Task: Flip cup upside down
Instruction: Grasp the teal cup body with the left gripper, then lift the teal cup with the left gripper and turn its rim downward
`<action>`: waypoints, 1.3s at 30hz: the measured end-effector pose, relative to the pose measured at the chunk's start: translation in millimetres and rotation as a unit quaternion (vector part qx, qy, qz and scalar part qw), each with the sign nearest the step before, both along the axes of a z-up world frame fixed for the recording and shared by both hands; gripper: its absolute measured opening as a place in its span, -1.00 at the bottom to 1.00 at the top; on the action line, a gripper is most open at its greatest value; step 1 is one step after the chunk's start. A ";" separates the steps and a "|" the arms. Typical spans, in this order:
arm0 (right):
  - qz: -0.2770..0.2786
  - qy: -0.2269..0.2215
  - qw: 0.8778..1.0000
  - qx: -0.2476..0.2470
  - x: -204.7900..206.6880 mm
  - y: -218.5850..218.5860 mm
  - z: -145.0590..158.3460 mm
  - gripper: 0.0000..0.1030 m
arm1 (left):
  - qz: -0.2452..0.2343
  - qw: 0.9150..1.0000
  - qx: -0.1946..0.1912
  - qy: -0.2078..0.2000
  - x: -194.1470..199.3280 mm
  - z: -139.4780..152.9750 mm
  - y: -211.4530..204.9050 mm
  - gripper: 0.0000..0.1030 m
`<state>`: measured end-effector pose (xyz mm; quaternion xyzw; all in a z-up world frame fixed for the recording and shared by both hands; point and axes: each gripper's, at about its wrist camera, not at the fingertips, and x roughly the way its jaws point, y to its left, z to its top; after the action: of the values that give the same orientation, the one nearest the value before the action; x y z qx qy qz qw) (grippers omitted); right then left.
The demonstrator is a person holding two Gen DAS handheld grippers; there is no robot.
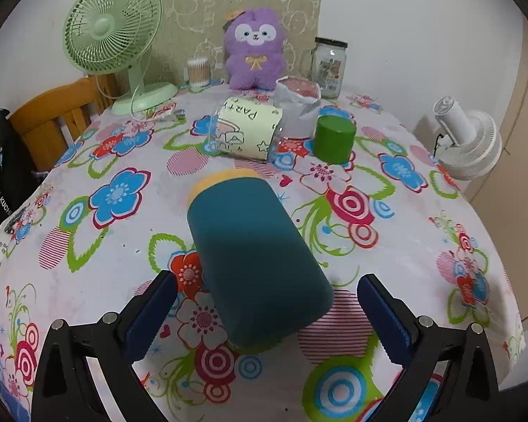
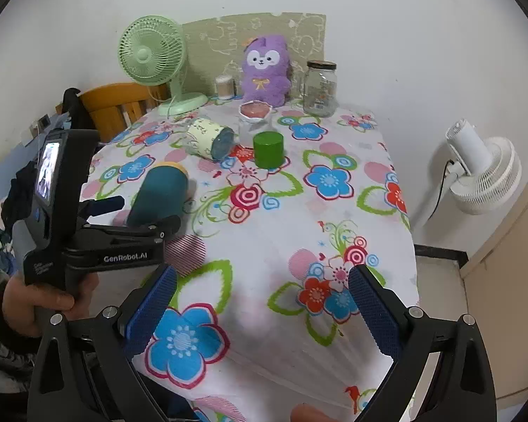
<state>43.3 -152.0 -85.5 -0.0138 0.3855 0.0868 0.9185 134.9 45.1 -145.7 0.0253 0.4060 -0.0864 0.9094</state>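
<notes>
A teal cup [image 1: 253, 256] with a yellow rim lies on its side on the flowered tablecloth, rim pointing away from me. My left gripper [image 1: 267, 313] is open, its blue fingers on either side of the cup's base end and not touching it. In the right wrist view the same cup [image 2: 160, 193] lies at the left between the left gripper's fingers [image 2: 105, 204]. My right gripper [image 2: 262, 302] is open and empty above the table's near right part.
A clear jar with a paper label [image 1: 246, 130] lies on its side beyond the cup. A green cup [image 1: 334, 140] stands upside down beside it. Farther back stand a white bag [image 1: 299, 102], a purple plush [image 1: 255, 49], a glass jar [image 1: 329, 66] and a green fan [image 1: 116, 38].
</notes>
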 end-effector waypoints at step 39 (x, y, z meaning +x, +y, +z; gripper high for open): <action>0.072 -0.011 0.997 -0.003 -4.9 75.2 0.5 0.92 | -0.014 0.996 -0.066 -0.065 -52.6 75.1 79.9 0.24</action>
<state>38.5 -76.8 -85.0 -0.0449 0.3737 0.1515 0.9140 82.3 125.0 -70.7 -0.0235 0.3390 -0.1238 0.9323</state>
